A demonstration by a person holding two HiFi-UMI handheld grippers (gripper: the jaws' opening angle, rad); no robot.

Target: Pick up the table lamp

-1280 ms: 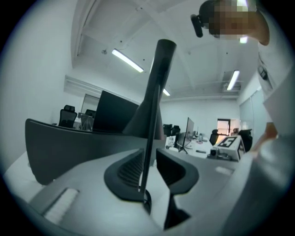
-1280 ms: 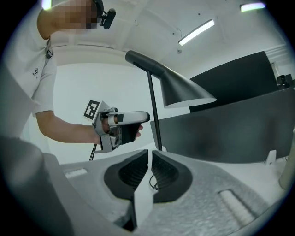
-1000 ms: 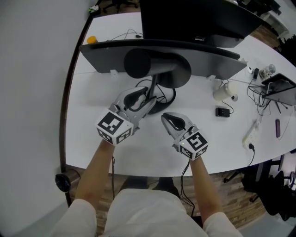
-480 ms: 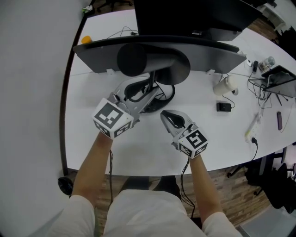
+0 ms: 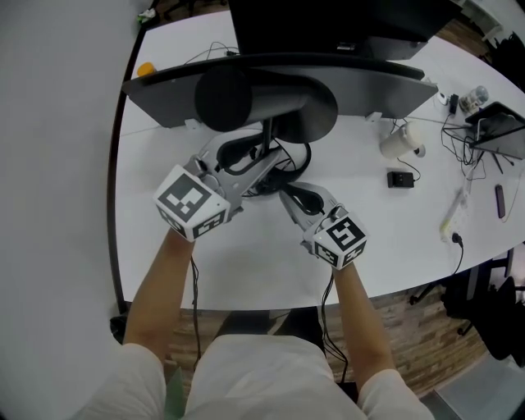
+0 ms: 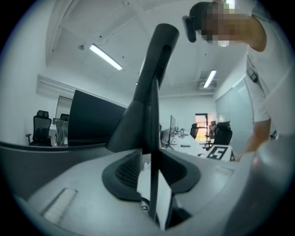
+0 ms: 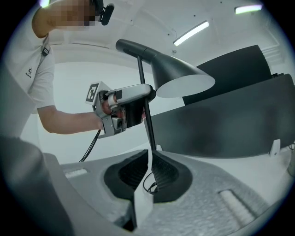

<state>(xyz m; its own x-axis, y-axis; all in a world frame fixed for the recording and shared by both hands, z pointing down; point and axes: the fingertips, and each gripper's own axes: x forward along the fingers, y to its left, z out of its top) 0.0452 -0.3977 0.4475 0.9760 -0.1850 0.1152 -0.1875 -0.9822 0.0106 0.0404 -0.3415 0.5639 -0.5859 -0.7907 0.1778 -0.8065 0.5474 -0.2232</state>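
The table lamp has a dark cone shade (image 5: 246, 97) on a thin black stem (image 7: 146, 124), and its round base (image 5: 302, 166) is partly hidden on the white table (image 5: 246, 262). My left gripper (image 5: 261, 160) reaches the stem from the left. Its jaws have just been closing, and the stem (image 6: 154, 152) now runs upright between the pads, which clamp it. My right gripper (image 5: 285, 193) lies low just right of the base, shut with nothing in it. In the right gripper view its closed jaws (image 7: 150, 154) point at the foot of the stem.
A wide curved monitor (image 5: 369, 86) stands right behind the lamp, with a second dark screen (image 5: 328, 25) beyond it. To the right are a white cup (image 5: 399, 146), a small black device (image 5: 399, 178) and a white power strip with cables (image 5: 455, 217). The table's front edge is near my arms.
The left gripper's jaws have narrowed onto the lamp stem and the gripper has rolled a little. The right gripper has stayed shut near the base.
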